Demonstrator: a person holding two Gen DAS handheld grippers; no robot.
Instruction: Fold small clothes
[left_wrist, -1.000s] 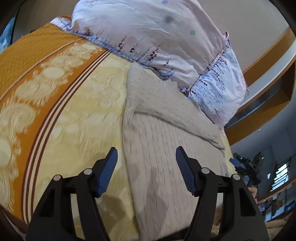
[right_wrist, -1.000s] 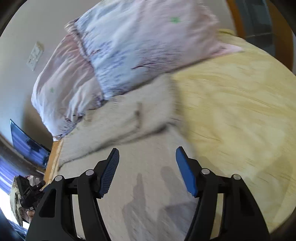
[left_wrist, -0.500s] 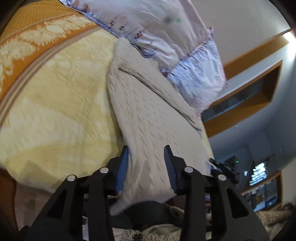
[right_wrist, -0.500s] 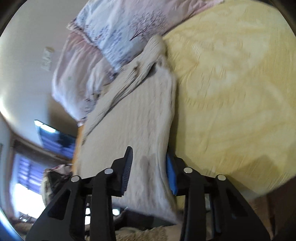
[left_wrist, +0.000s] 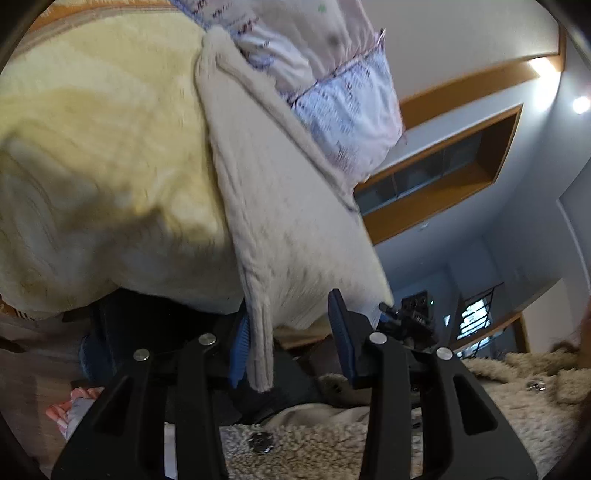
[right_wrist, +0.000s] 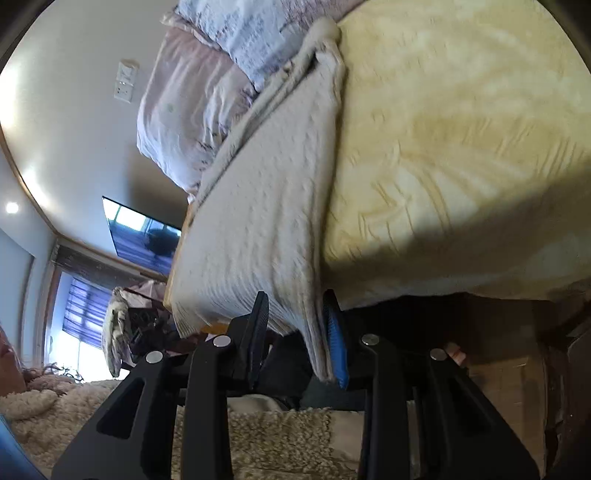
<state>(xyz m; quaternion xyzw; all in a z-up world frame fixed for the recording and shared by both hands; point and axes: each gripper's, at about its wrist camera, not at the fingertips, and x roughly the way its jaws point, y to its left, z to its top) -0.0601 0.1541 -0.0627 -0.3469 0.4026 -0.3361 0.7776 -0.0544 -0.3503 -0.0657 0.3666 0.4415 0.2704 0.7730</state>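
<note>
A beige knit sweater (left_wrist: 280, 206) lies lengthwise on a yellow bedspread (left_wrist: 96, 155), its near hem hanging over the bed edge. My left gripper (left_wrist: 288, 339) sits at the hem's left corner; the corner drapes between the blue pads, touching the left pad, with a gap to the right pad. In the right wrist view the sweater (right_wrist: 266, 206) reaches down to my right gripper (right_wrist: 299, 332), whose jaws are partly closed around the hem's right corner, the cloth against the right blue pad.
Floral pillows (left_wrist: 332, 74) lie at the head of the bed beyond the sweater. The bed edge drops off just before both grippers. A fleece jacket (left_wrist: 498, 406) fills the lower part of both views. A wall TV (right_wrist: 144, 236) hangs at the left.
Both grippers have dropped from above the sweater to its near hem at the bed edge, and their jaws have narrowed around the hem corners.
</note>
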